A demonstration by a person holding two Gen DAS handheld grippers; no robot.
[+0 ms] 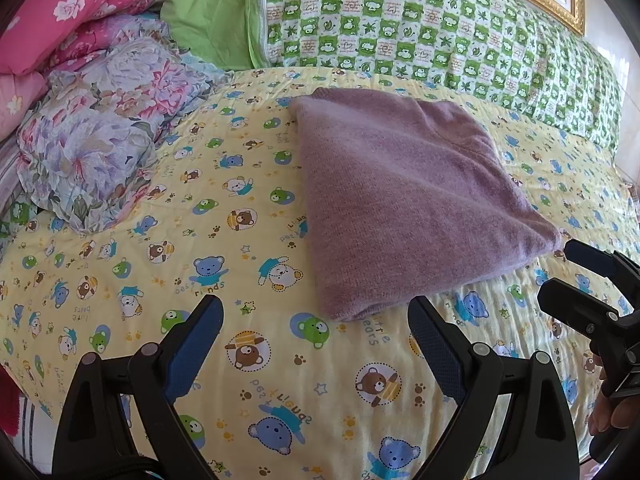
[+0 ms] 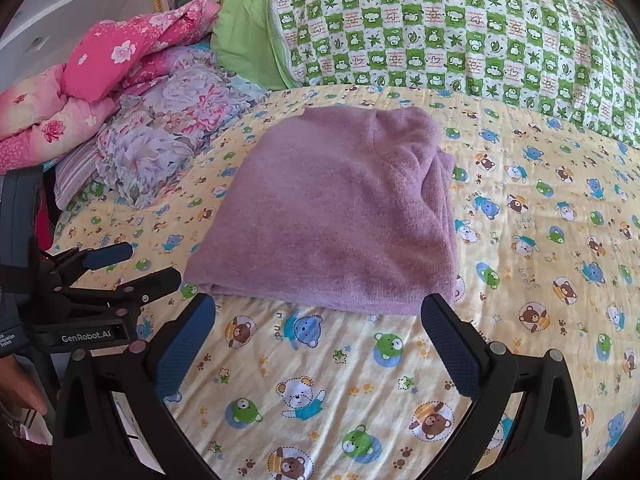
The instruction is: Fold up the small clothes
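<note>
purple sweater [image 1: 404, 196]: fuzzy knit, folded rectangle | left gripper [image 1: 316, 324]: beside near edge, jaws apart, empty | right gripper [image 2: 318, 320]: same

Home bedroom, bear-print bedsheet [image 1: 120, 320], checked pillow [image 1: 400, 20], folded quilts [image 1: 80, 20]

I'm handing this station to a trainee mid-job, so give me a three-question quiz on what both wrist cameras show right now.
1. True or false: the left gripper is clamped on the purple sweater.
2. Multiple choice: the purple sweater lies on (A) the green checked quilt, (B) the yellow bear-print sheet, (C) the floral bedding pile.
3. Fill in: in the right wrist view, the right gripper hangs with its jaws ____, just short of the sweater's near edge.

Key: 1 false, it is open and holds nothing. 2 B. 3 open.
</note>
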